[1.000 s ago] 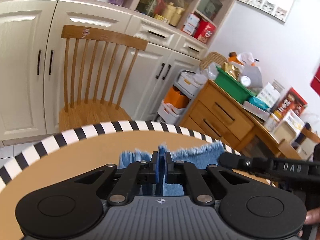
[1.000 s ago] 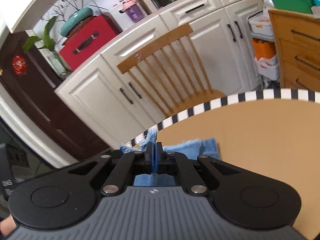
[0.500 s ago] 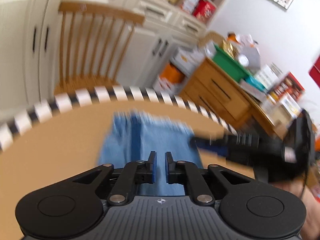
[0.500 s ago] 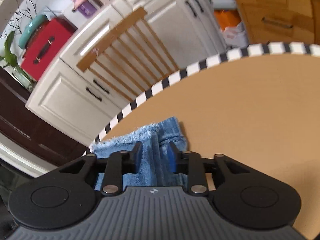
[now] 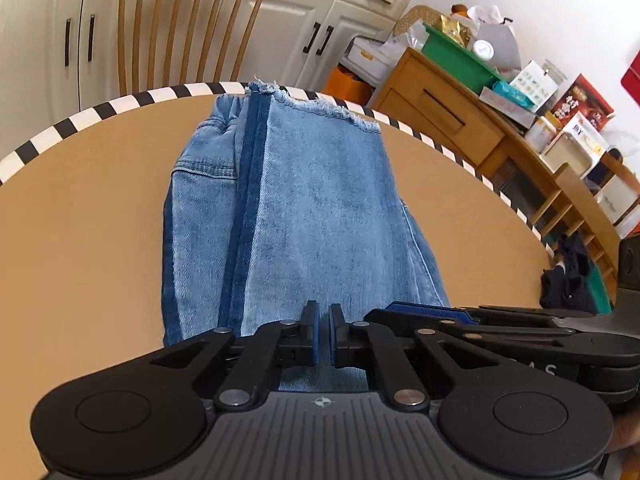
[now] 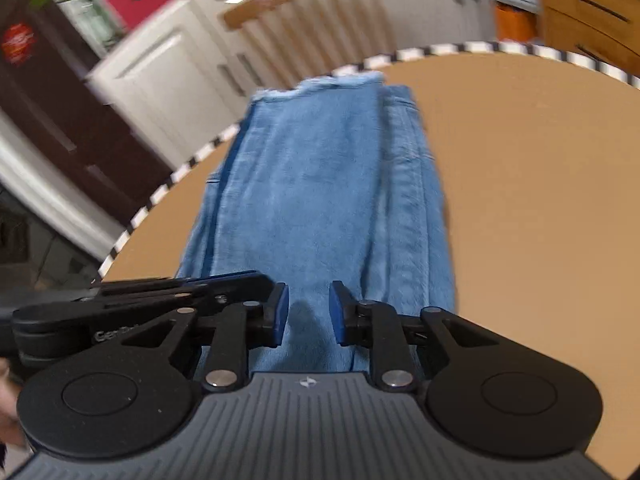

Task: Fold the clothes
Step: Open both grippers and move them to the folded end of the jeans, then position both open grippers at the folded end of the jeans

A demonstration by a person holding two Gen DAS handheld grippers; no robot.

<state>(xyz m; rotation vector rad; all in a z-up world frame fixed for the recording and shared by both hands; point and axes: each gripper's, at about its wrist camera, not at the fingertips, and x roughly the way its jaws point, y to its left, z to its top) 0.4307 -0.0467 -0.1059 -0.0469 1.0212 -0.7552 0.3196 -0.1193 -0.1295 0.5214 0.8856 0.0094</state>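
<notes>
Light blue jeans (image 5: 304,208) lie folded flat on the round tan table (image 5: 80,220), frayed hem at the far edge by the striped rim; they also show in the right wrist view (image 6: 328,184). My left gripper (image 5: 324,334) is above the near end of the jeans, jaws a narrow gap apart, holding nothing. My right gripper (image 6: 306,314) is open and empty over the near end of the jeans. The right gripper's fingers (image 5: 460,318) show at the right in the left wrist view; the left gripper's fingers (image 6: 180,286) show at the left in the right wrist view.
A wooden chair (image 5: 192,24) stands behind the table's far edge, before white cabinets (image 5: 304,28). A wooden dresser (image 5: 448,108) with a green bin and boxes stands to the right. The table has a black-and-white striped rim (image 5: 80,120).
Both grippers let go of the denim hem and pulled back toward me. The jeans now lie flat, folded over. The right jaws opened wider.
</notes>
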